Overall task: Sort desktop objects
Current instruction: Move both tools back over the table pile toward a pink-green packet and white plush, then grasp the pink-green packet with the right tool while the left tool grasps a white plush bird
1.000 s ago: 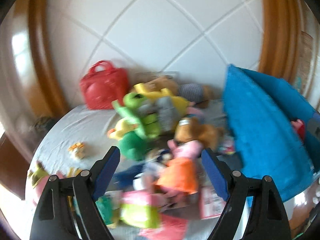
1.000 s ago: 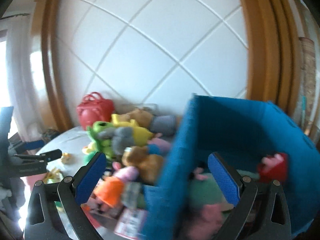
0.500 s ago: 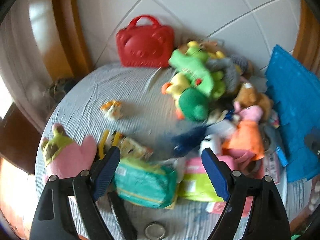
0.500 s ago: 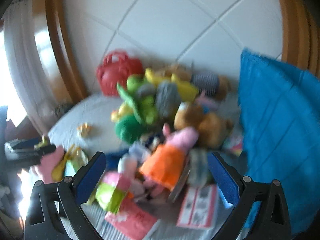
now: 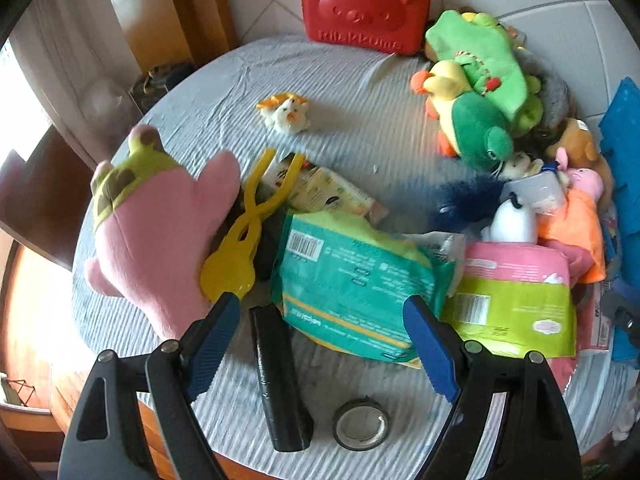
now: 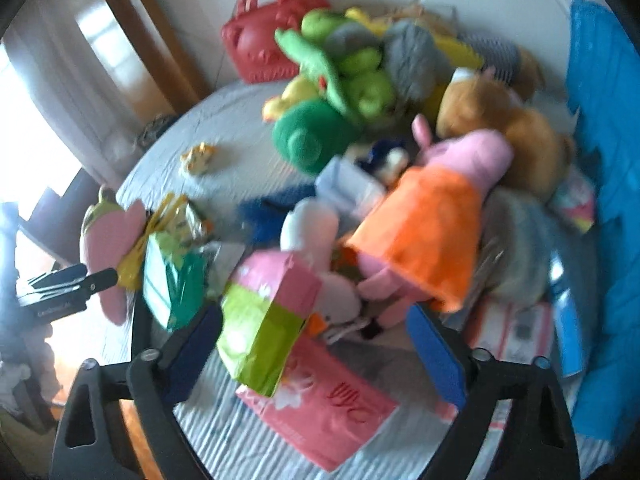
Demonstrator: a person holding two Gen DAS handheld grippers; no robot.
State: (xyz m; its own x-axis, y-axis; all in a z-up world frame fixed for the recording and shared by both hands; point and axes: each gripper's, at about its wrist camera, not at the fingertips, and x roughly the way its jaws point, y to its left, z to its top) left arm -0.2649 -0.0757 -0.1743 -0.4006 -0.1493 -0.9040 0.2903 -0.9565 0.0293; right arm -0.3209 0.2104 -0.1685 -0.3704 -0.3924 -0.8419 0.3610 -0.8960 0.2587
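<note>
A round surface (image 5: 360, 92) with a pale ribbed cloth is crowded with mixed things. The landmark is a green wipes pack (image 5: 352, 280) near the front edge. Just to its right lies a pink-and-lime pack (image 5: 516, 292); to its left, yellow tongs (image 5: 248, 232) and a pink plush (image 5: 156, 236); in front, a black cylinder (image 5: 280, 376) and a tape roll (image 5: 362, 428). Behind it a heap of plush toys (image 5: 480, 92) sits beside a blue fabric bin (image 6: 604, 200).

The left gripper (image 5: 320, 348) hovers over the green pack, fingers spread wide and empty. The right gripper (image 6: 316, 356), also wide and empty, hangs above the pink-and-lime pack. This looks like choosing an item; the next move likely calls for lowering and closing on one pack.
</note>
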